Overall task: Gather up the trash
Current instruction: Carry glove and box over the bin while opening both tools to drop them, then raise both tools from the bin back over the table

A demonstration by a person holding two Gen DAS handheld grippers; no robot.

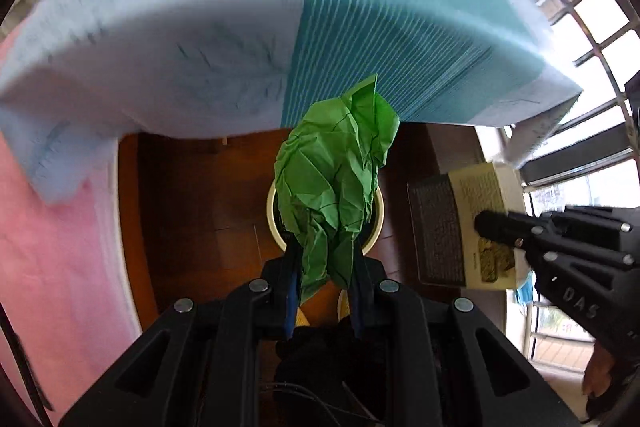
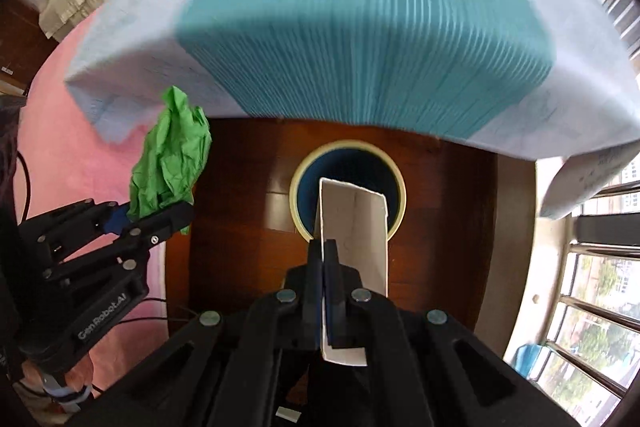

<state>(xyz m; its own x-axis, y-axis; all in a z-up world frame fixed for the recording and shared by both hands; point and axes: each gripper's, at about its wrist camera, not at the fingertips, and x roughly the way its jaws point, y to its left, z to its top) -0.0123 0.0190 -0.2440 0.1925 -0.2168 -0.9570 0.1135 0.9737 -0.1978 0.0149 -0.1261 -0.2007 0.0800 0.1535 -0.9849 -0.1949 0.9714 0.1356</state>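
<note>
1. My left gripper is clamped on a crumpled wad of bright green paper, which sticks up past the fingertips. My right gripper is pinched tight on a flattened white cardboard carton, printed in yellow on its outer face.
2. Both pieces hang above the round cream-rimmed waste bin with a dark blue inside, standing on the dark wooden floor just below the edge of the teal and pale blue striped bedcover.
3. To do this well, I judge each piece should be centred over the bin's mouth before I let go. The carton already lines up; the green wad looks centred from my left view.
4. The carton is long, so I would tip its lower end inside the rim first, lest it catch and tumble out.
5. Readable writing: "GenRobot.AI" on the left gripper's body and "DAS" on the right one's. The carton's print is too small to read.
</note>
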